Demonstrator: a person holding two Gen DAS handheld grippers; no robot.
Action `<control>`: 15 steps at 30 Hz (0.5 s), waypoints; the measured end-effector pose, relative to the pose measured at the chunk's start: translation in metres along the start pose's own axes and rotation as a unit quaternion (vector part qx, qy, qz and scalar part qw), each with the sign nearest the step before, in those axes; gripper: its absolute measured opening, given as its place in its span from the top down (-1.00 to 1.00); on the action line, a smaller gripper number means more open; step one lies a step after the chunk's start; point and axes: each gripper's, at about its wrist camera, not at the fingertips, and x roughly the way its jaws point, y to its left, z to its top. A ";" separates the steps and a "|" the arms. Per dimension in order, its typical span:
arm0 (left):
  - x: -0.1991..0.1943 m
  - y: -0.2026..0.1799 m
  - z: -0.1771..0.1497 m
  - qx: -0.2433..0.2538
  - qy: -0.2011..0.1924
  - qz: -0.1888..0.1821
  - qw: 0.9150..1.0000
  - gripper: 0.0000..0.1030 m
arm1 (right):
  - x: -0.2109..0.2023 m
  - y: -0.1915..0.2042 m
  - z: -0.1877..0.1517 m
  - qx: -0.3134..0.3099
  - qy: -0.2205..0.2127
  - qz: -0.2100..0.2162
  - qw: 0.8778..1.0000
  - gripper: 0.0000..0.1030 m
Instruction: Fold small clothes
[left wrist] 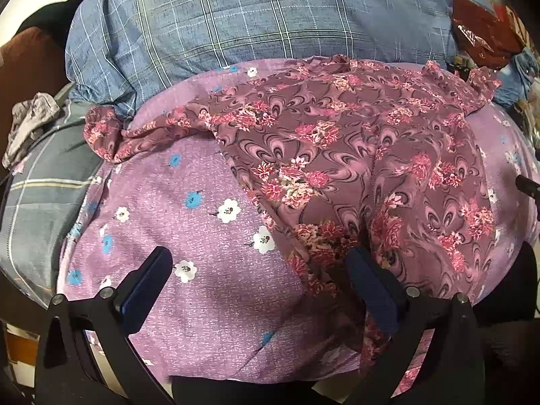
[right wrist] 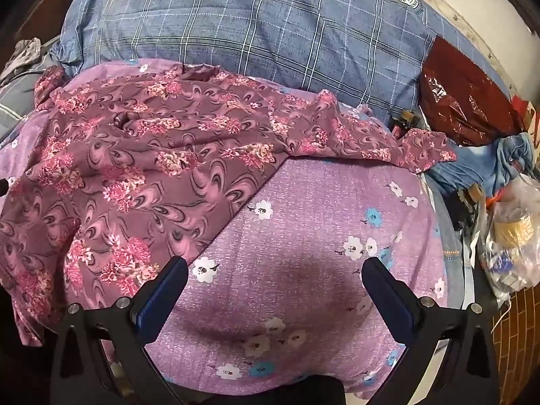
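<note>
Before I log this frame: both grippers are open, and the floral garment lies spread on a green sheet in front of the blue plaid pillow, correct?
Only the colour is wrong: the sheet is purple, as the right wrist view shows. The garment, pillow and open left gripper and right gripper are as stated.

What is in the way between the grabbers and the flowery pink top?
Nothing visible is. Both the left gripper and the right gripper hang open over the purple sheet, right at the flowery garment, with only bare sheet between.
</note>
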 end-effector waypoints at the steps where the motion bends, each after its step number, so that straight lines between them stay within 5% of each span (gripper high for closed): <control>1: 0.001 0.002 0.001 -0.004 0.003 -0.002 1.000 -1.00 | 0.000 0.000 0.000 -0.003 -0.003 -0.003 1.000 -0.99; 15: -0.001 0.001 0.005 -0.012 0.006 -0.002 1.000 -1.00 | 0.003 -0.007 0.001 0.019 -0.006 0.005 1.000 -0.99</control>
